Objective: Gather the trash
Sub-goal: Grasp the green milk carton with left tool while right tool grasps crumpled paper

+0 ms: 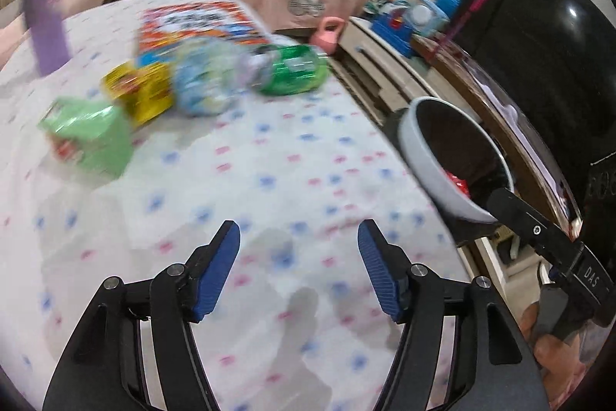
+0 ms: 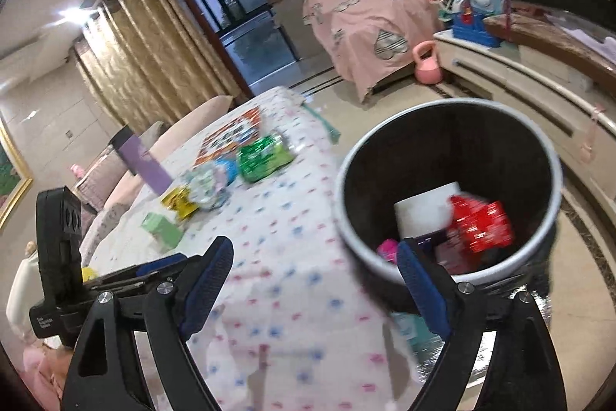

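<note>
both tools gape empty: right tool [image 2: 315, 280] beside bin [image 2: 446, 187], wrappers [image 1: 146, 95] beyond left tool [image 1: 298, 272].

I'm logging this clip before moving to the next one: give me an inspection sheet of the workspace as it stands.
Surface: table under a white cloth with blue and pink dots.
Job's things: light green carton, yellow foil packet, crumpled pale blue wrapper and green foil bag lie on the cloth; grey round bin with dark inside beside the table holds a red packet and a white piece.
Clutter: purple upright box, colourful printed sheet.
Grippers: left gripper open, empty; right gripper open, empty.
Cables: nothing seen.
Surroundings: pink heart-print cover, pink kettlebell, gold curtains.
</note>
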A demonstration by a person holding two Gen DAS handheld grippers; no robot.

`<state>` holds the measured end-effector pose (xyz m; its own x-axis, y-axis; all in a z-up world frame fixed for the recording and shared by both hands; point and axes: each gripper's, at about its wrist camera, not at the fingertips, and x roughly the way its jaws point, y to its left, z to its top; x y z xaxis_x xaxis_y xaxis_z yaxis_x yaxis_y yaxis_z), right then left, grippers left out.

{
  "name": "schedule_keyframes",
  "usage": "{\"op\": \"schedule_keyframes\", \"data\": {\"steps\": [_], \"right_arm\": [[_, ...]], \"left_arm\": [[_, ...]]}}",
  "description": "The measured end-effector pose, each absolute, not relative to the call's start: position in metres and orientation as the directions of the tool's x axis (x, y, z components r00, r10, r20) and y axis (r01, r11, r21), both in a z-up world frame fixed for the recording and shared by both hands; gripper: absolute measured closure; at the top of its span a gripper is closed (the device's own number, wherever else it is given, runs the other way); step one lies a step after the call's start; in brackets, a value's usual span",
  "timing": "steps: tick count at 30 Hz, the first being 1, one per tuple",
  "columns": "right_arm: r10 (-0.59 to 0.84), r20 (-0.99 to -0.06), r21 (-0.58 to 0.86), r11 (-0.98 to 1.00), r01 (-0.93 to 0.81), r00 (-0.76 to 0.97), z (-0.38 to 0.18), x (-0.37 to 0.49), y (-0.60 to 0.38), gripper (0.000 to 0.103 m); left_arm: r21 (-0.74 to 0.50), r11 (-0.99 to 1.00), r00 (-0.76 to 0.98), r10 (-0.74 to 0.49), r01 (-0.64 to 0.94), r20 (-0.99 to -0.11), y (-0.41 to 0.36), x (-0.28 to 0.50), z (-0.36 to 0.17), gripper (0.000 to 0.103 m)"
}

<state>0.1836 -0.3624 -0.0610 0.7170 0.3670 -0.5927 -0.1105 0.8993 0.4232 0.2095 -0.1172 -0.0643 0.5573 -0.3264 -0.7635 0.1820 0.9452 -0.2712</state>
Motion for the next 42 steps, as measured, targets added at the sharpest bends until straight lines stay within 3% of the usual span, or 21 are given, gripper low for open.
{"op": "schedule_keyframes", "data": {"steps": [18, 34, 42], "right_arm": [[0.445, -0.628, 0.409, 0.887, -0.216, 0.638, -0.073, 0.206, -0.273, 0.013], [0.482, -0.616, 0.387, 0.874, -0.294, 0.622, -0.072, 0.241, -0.226, 0.014], [0.505, -0.611, 0.388, 0.862, -0.325, 0.61, -0.072, 0.279, -0.208, 0.028]], "left_arm": [[-0.323, 0.946, 0.591, -0.254, -0.012, -0.766, -0.015, 0.198, -0.078, 0.036], [-0.325, 0.944, 0.592, -0.225, -0.066, -0.774, 0.01, 0.224, -0.076, 0.027], [-0.282, 0.955, 0.601, -0.172, -0.092, -0.78, 0.006, 0.26, -0.074, 0.022]]}}
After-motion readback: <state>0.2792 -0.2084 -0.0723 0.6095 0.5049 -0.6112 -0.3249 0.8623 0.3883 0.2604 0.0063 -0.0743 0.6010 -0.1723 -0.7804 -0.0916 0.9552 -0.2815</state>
